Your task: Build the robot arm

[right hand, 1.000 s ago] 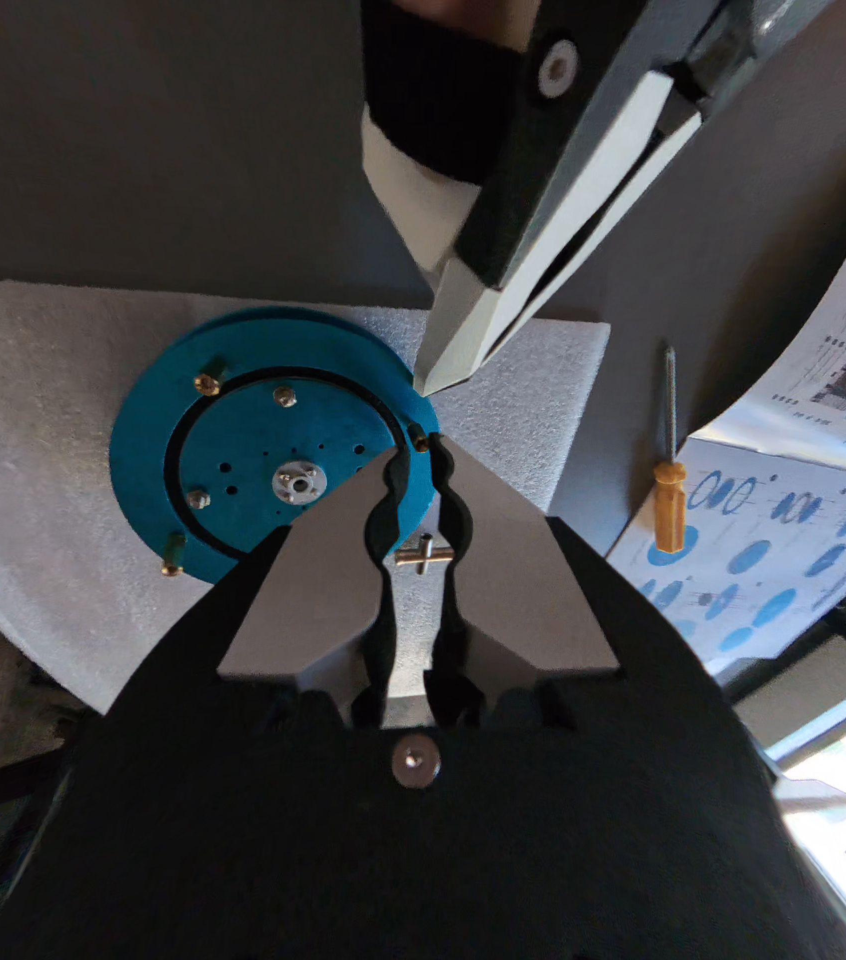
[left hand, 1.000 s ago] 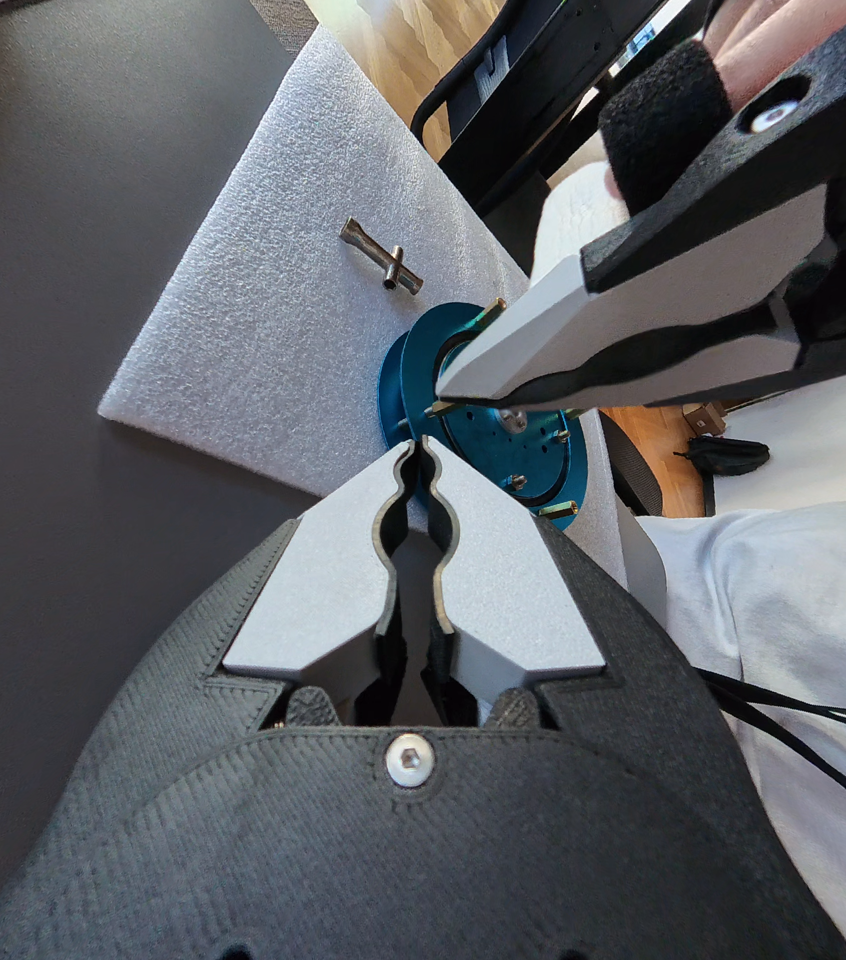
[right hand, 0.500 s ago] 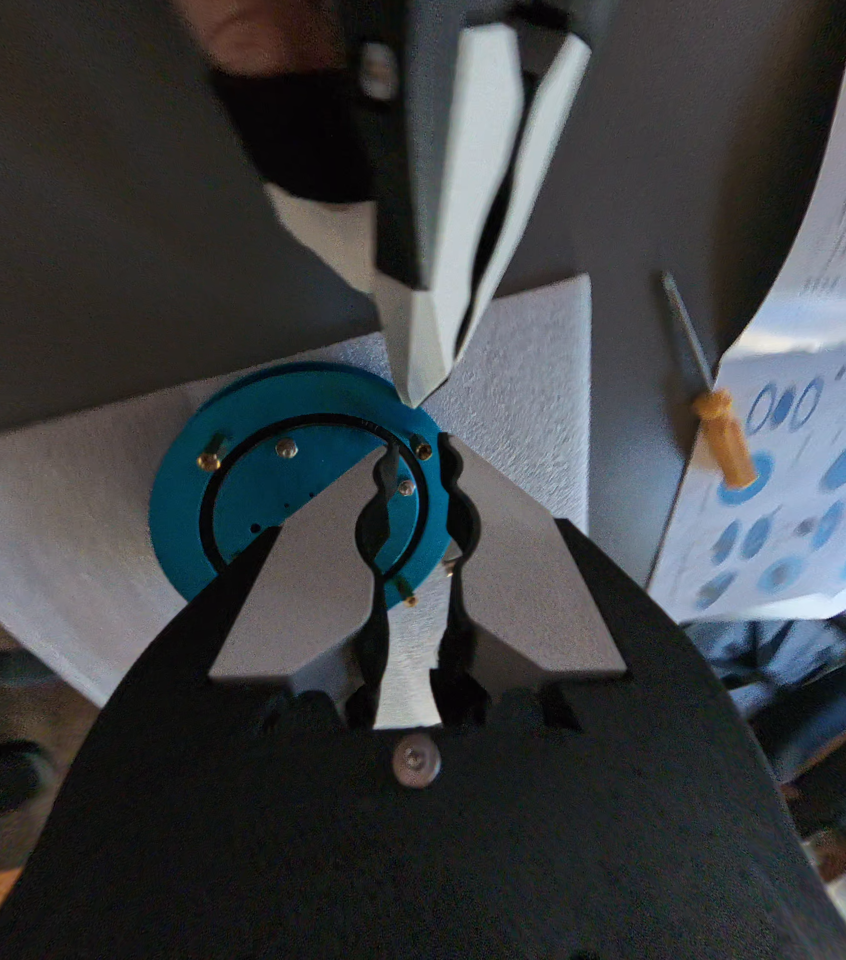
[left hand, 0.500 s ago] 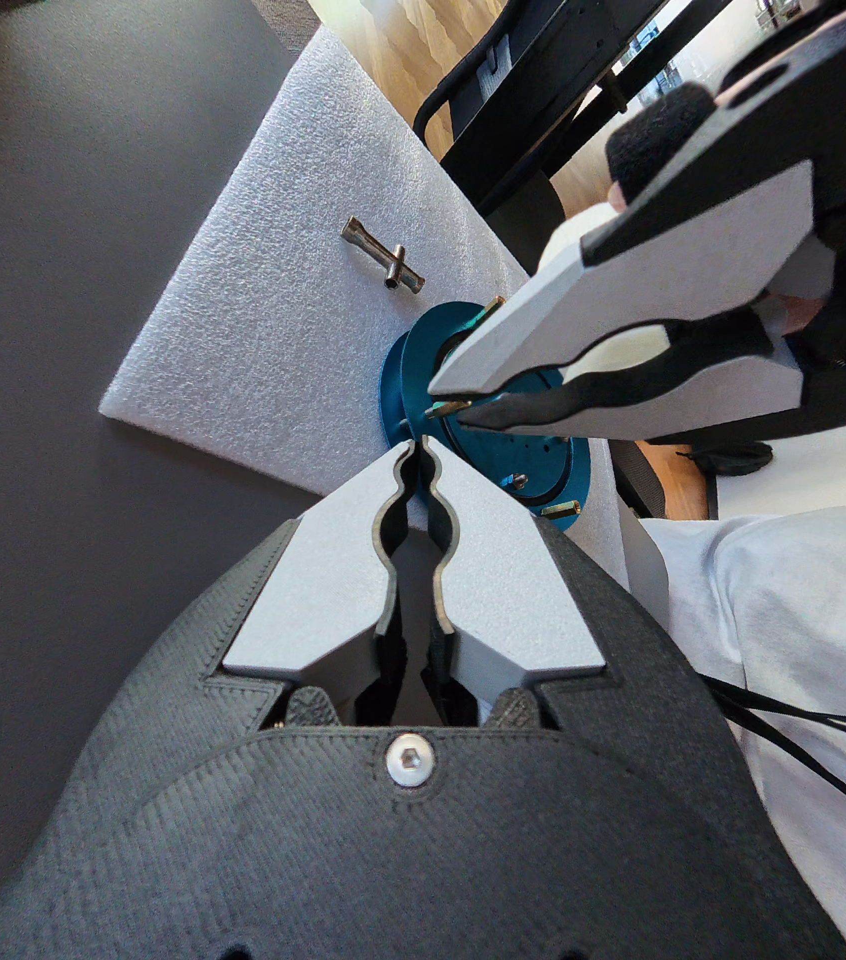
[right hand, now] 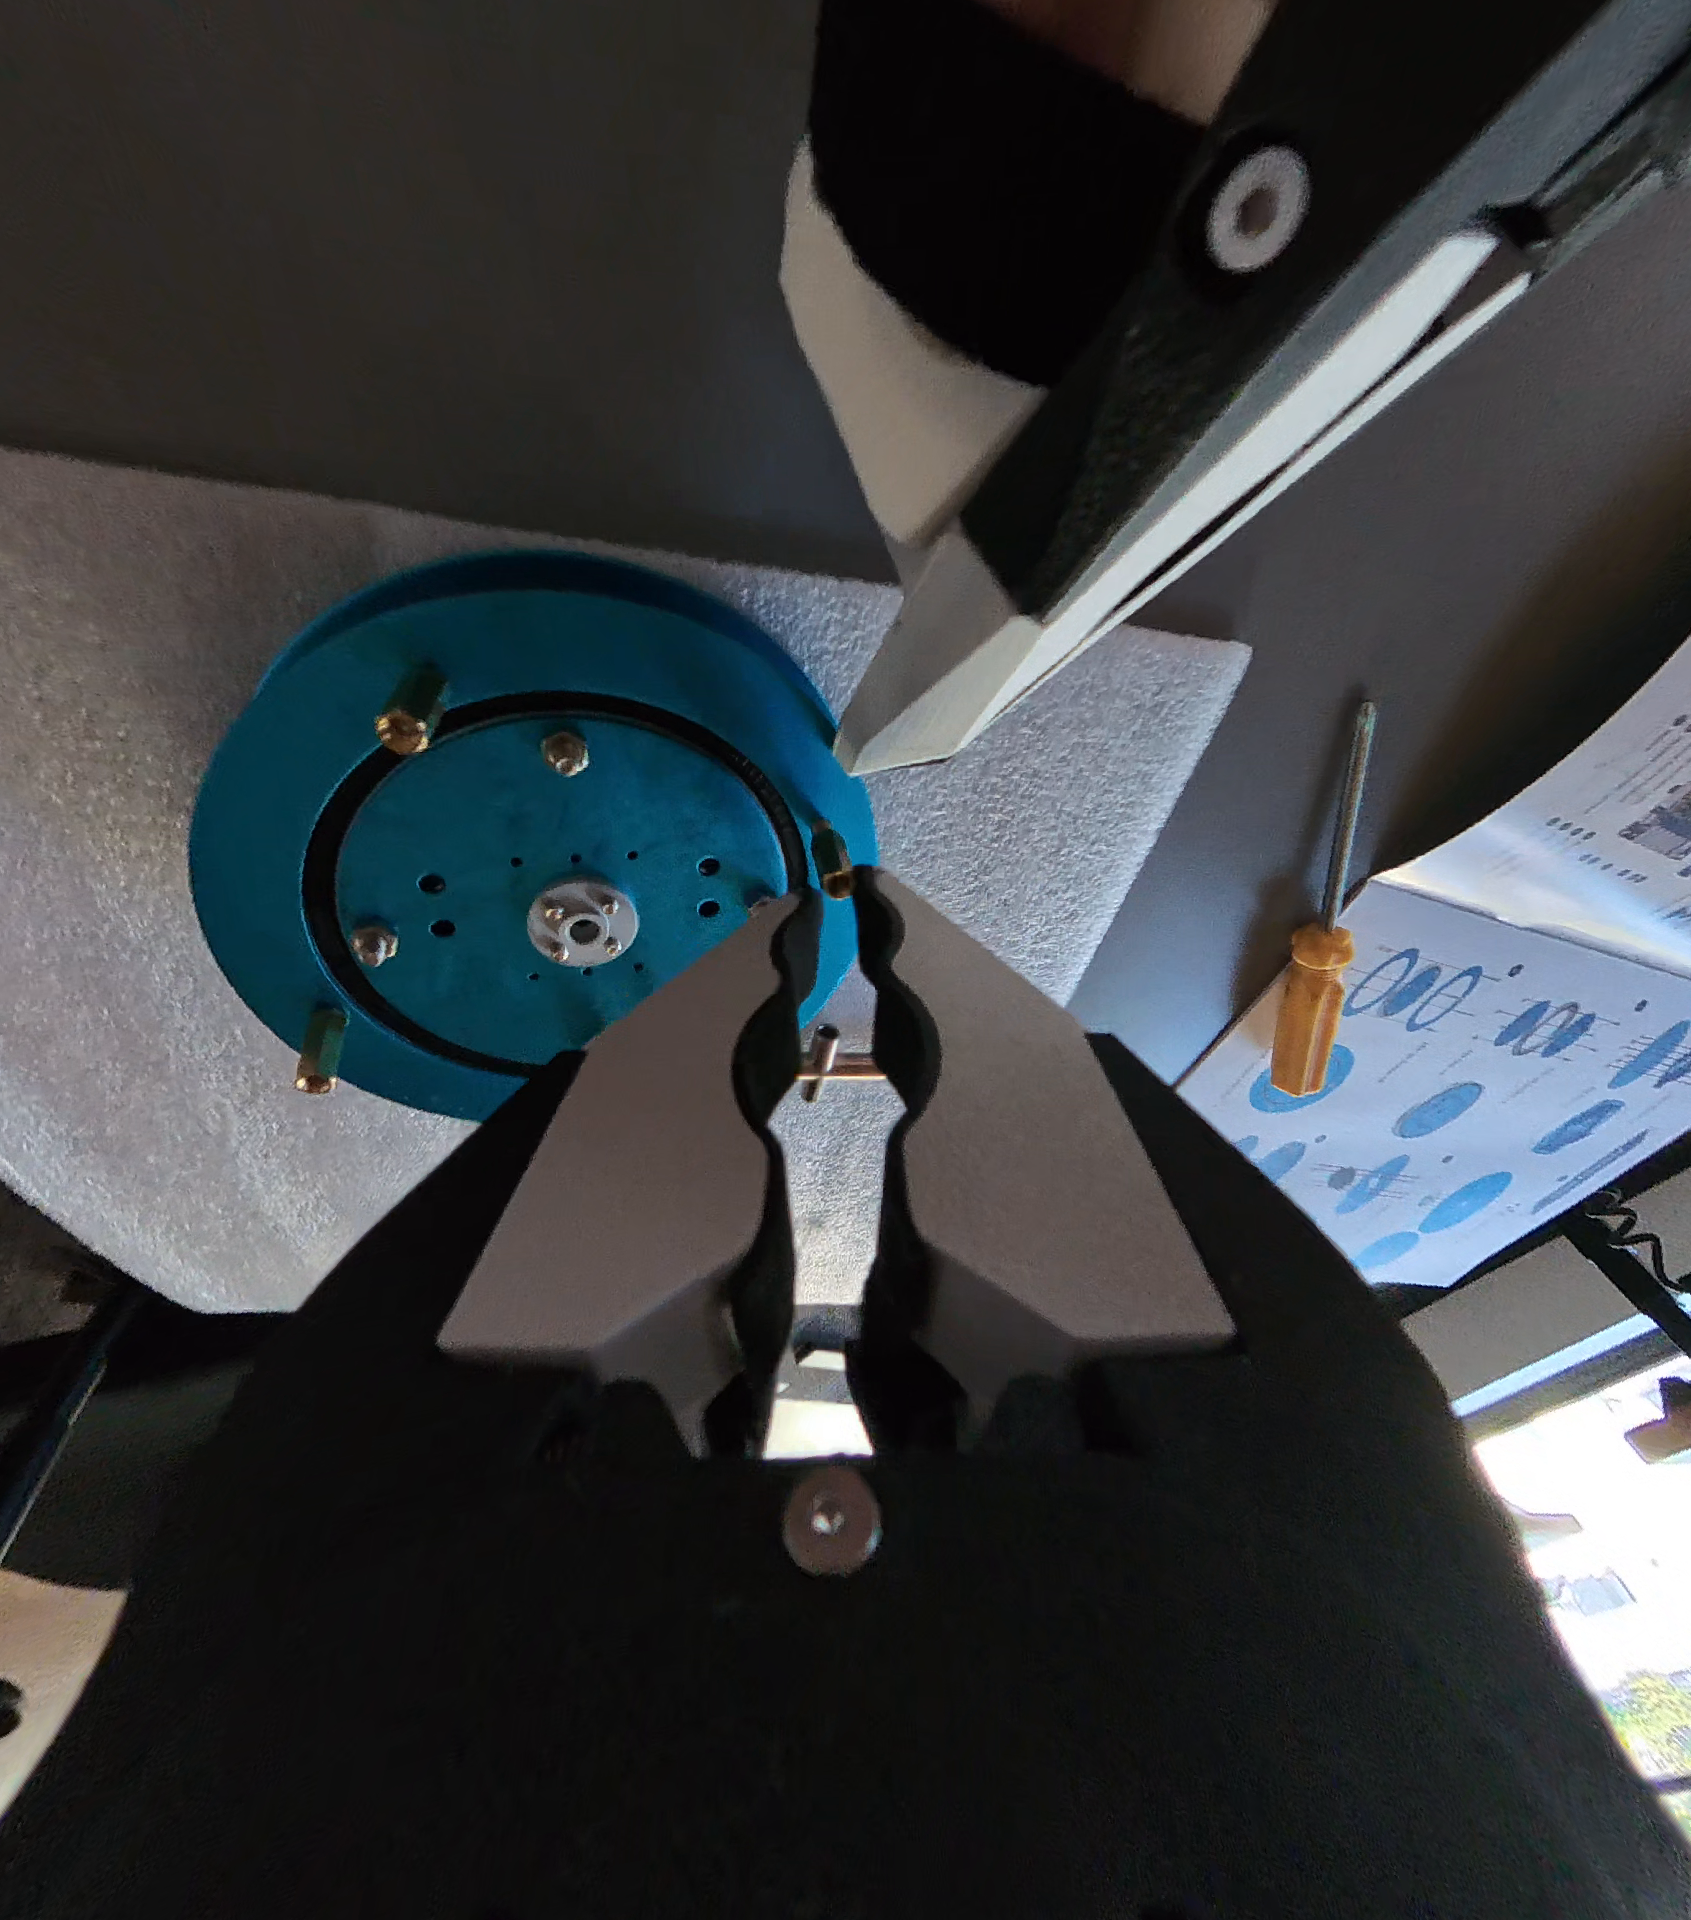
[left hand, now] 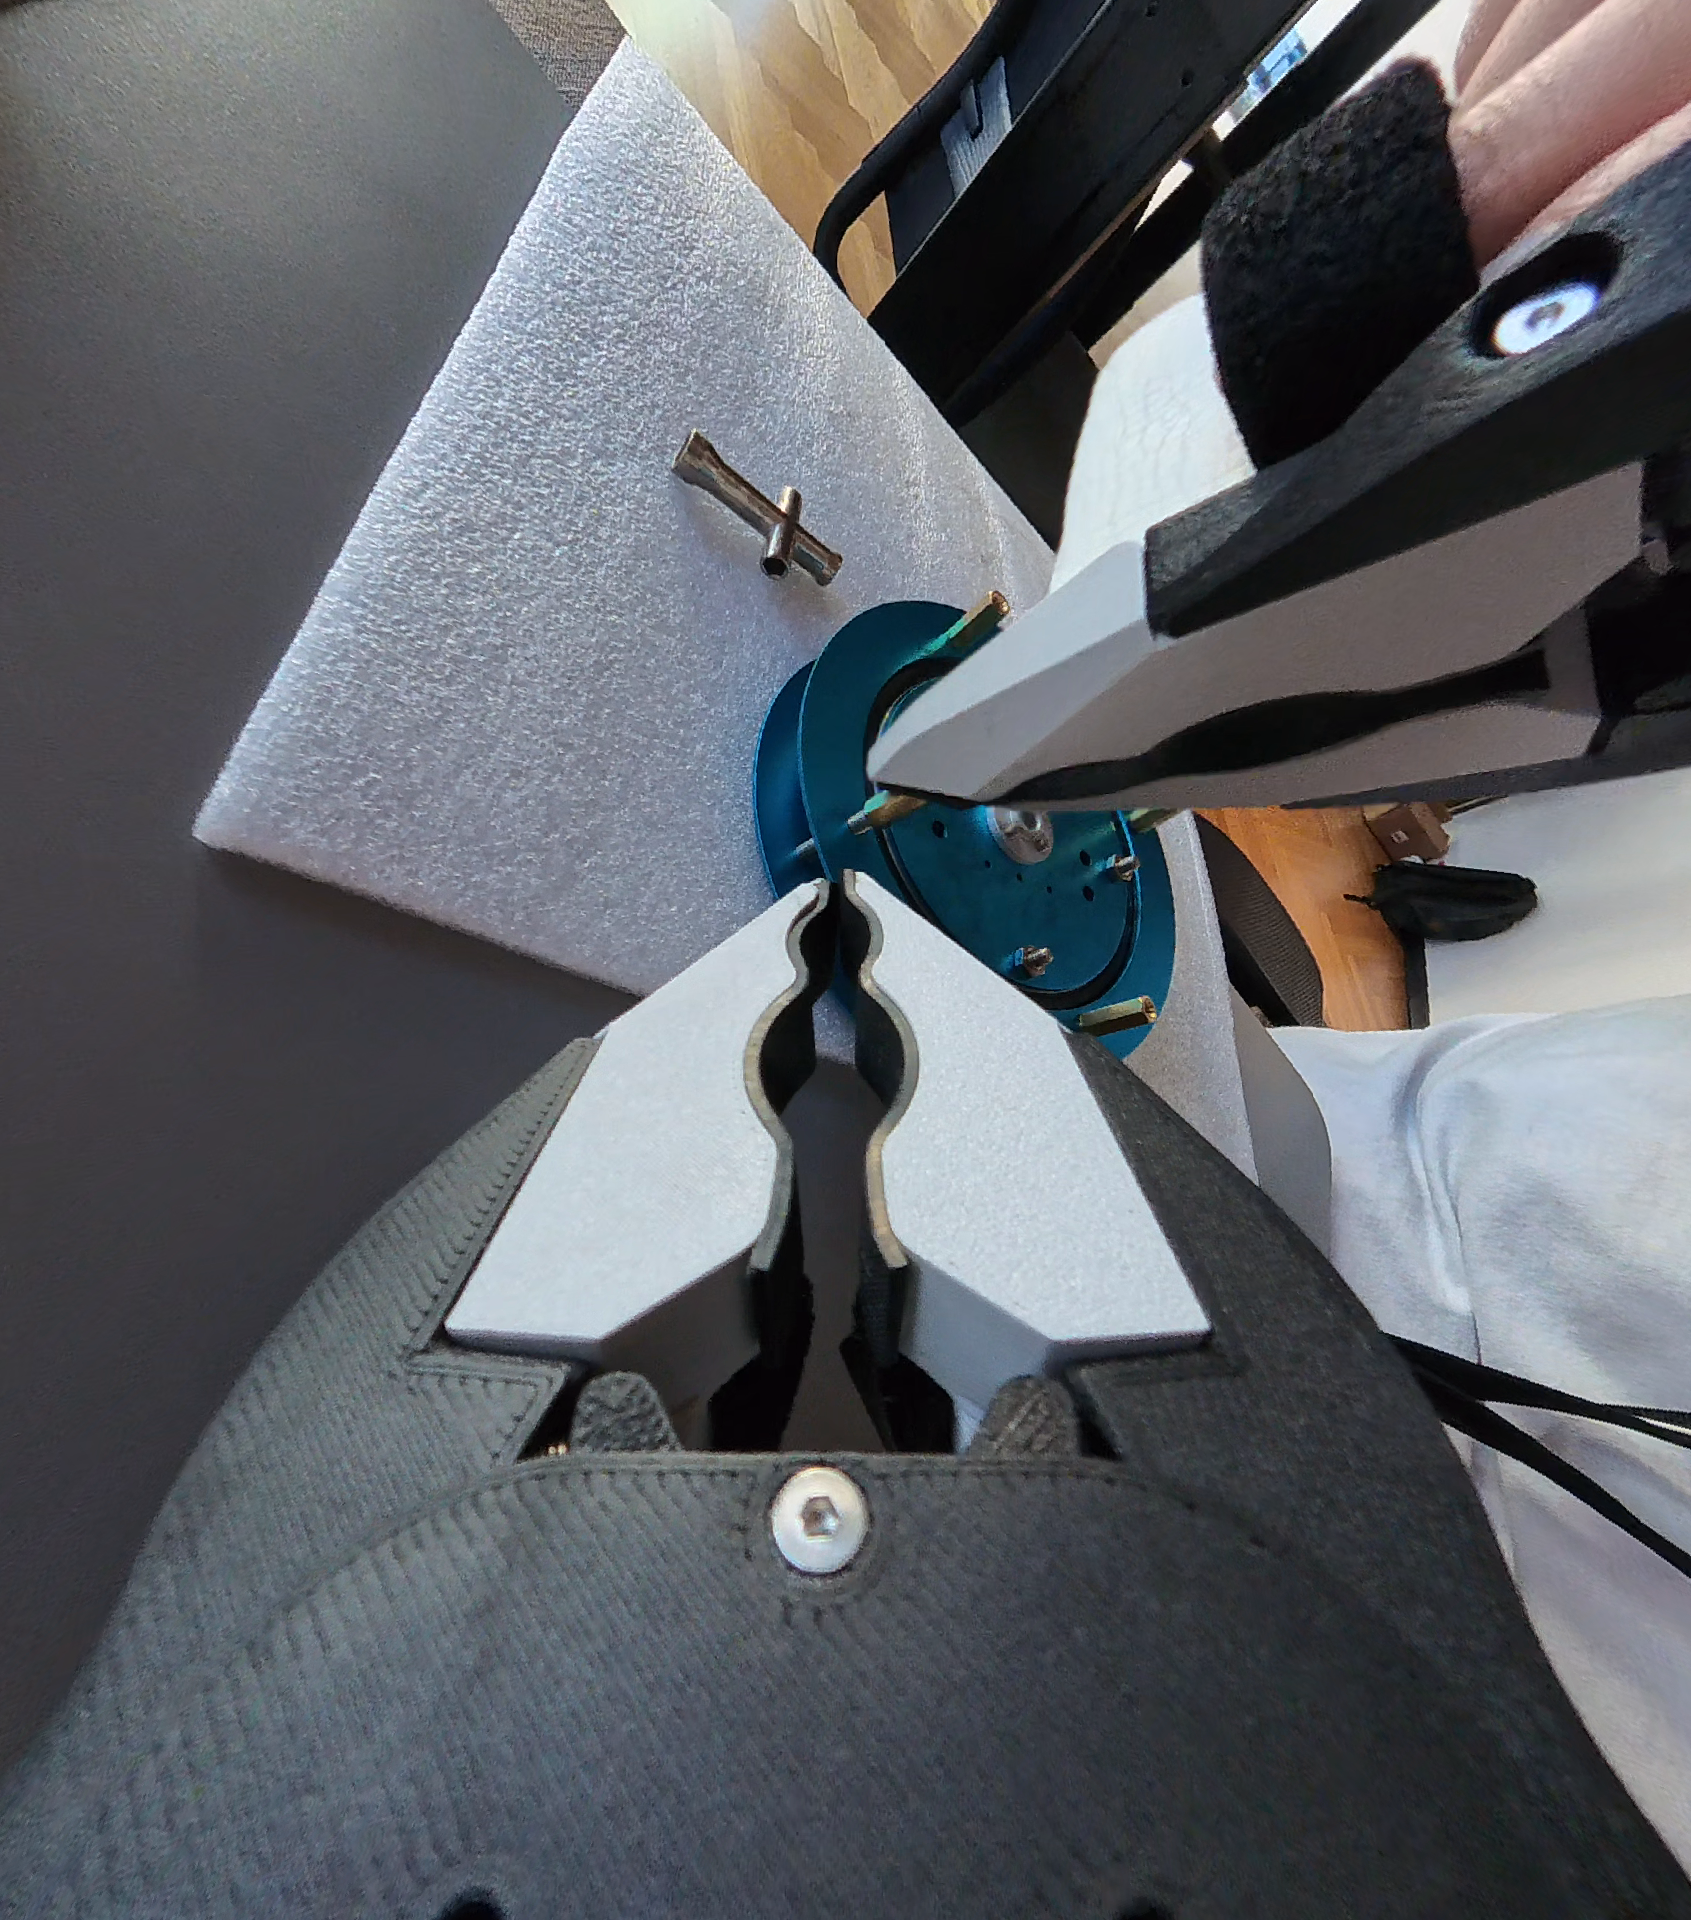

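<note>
Since half a second ago the right gripper (left hand: 872, 774) has narrowed its jaws nearly shut around a brass post (left hand: 885, 812) on the blue disc (right hand: 529, 831); whether it grips is unclear. The left gripper (left hand: 839, 888) is closed and empty at the disc's edge. The disc lies on a foam sheet (left hand: 550, 623), a metal cross wrench (left hand: 758, 511) nearby.

Left gripper (left hand: 836, 888) fingers closed; right gripper (right hand: 836, 883) fingers nearly closed

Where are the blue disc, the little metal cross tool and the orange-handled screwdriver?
blue disc (right hand: 467, 831): right wrist view, on its inner plate.
metal cross tool (left hand: 758, 509): left wrist view, on its long shaft.
orange-handled screwdriver (right hand: 1310, 1013): right wrist view, on its handle.
</note>
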Available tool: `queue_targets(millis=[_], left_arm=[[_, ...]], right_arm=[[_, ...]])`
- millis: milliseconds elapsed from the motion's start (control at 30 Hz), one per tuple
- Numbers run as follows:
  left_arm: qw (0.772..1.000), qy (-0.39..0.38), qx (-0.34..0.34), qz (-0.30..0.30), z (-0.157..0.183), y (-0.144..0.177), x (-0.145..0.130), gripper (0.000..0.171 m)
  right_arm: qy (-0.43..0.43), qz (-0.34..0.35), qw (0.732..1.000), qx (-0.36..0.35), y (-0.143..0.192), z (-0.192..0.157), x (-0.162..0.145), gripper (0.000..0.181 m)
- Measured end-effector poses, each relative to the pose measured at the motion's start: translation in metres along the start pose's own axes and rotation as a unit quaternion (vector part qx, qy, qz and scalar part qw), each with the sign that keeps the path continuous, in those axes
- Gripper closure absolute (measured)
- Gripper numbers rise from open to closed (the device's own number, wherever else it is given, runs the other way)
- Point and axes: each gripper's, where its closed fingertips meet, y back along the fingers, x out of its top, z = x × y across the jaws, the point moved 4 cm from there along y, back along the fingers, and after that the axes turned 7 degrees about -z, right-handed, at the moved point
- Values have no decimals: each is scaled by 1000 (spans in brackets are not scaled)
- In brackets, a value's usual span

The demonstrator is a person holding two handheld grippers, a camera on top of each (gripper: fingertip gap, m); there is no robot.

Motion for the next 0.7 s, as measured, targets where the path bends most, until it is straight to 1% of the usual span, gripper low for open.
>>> queue_targets(millis=[67, 100, 167, 200, 233, 300, 333, 367, 400, 467, 533, 567, 600, 633, 700], left_arm=[[1000, 0, -1, -1, 0, 0, 0, 171], [1000, -1, -1, -2, 0, -1, 0, 171], [1000, 0, -1, -2, 1, -1, -1, 171], [1000, 0, 2, -3, 0, -1, -1, 171], [1000, 0, 4, -4, -1, -1, -1, 171], [1000, 0, 3, -3, 0, -1, -1, 171], [1000, 0, 1, -3, 0, -1, 0, 171], [1000, 0, -1, -4, 1, -1, 0, 171], [1000, -1, -2, -3, 1, -1, 0, 171], [1000, -2, 1, -4, 1, -1, 0, 171], [1000, -1, 0, -4, 1, -1, -1, 171], [1000, 0, -1, -3, 1, -1, -1, 171], [1000, 0, -1, -3, 1, -1, -1, 171], [1000, 0, -1, -3, 1, -1, -1, 171], [1000, 0, -1, -5, 0, -1, -1, 171]], right_arm=[[-13, 15, 1000, 8, 0, 0, 1, 178], [-36, 19, 999, 22, 0, 0, 1, 178], [-93, 29, 994, 56, 0, 1, 0, 179], [-136, 36, 987, 73, -2, 2, -1, 179], [-197, 43, 975, 94, -3, 3, -1, 179], [-330, 44, 932, 144, -3, 2, -4, 178], [-370, 49, 913, 165, -2, 2, -4, 178], [-366, 55, 913, 171, -2, 1, -5, 178], [-332, 56, 928, 162, -1, 2, -6, 178], [-248, 66, 961, 106, -1, 7, -7, 172], [-154, 88, 983, 56, 1, 7, -4, 166], [-111, 98, 988, 47, 2, 4, -1, 163], [-81, 100, 991, 39, 1, 1, 0, 165], [-67, 92, 993, 26, 0, 1, -1, 172], [-70, 95, 993, 30, -1, 0, 0, 176]])
